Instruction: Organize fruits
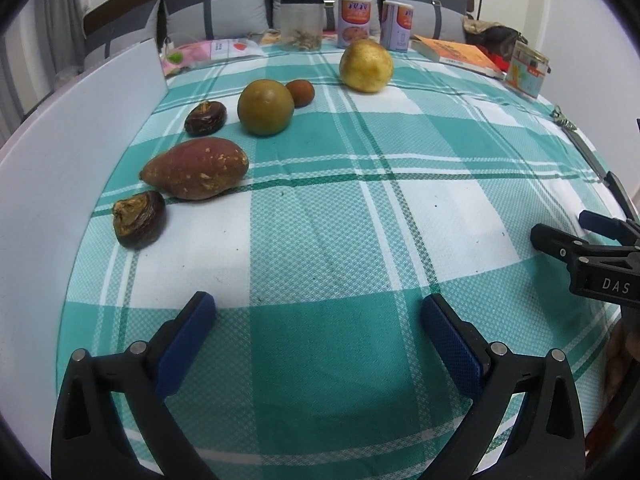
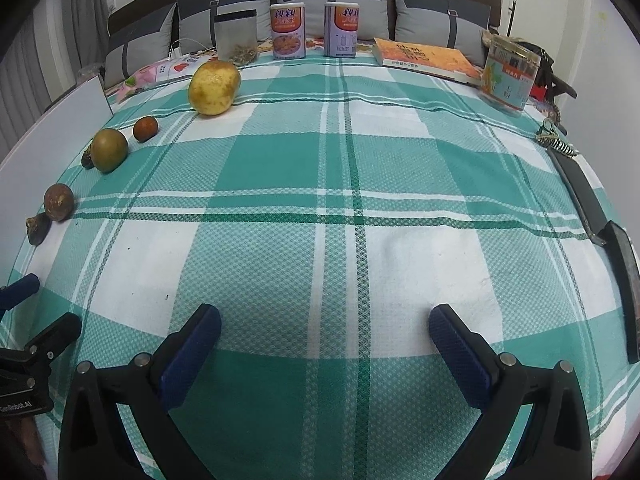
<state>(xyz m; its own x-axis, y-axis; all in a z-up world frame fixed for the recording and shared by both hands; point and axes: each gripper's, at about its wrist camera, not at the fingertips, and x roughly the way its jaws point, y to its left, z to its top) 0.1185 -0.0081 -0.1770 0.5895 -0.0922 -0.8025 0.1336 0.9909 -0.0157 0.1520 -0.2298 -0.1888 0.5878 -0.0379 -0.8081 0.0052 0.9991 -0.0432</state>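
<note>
Produce lies in a curved row on the green plaid cloth [image 1: 320, 208]. In the left wrist view, from near to far: a dark chestnut-like piece [image 1: 139, 219], a reddish sweet potato [image 1: 195, 168], another dark piece [image 1: 205, 118], a green-brown round fruit [image 1: 265, 107], a small brown fruit [image 1: 300, 93] and a yellow fruit [image 1: 365, 65]. My left gripper [image 1: 318, 332] is open and empty, near the front. My right gripper [image 2: 325, 338] is open and empty; it also shows at the right edge of the left wrist view [image 1: 580, 228]. The yellow fruit [image 2: 214, 87] lies far left in the right wrist view.
A white board [image 1: 80, 128] stands along the left edge. At the back stand a clear jar [image 1: 301, 24], two printed cans [image 2: 288, 32], a book [image 2: 428, 58] and a printed box [image 2: 510, 76]. A dark strap [image 2: 592, 216] and keys [image 2: 554, 140] lie at the right.
</note>
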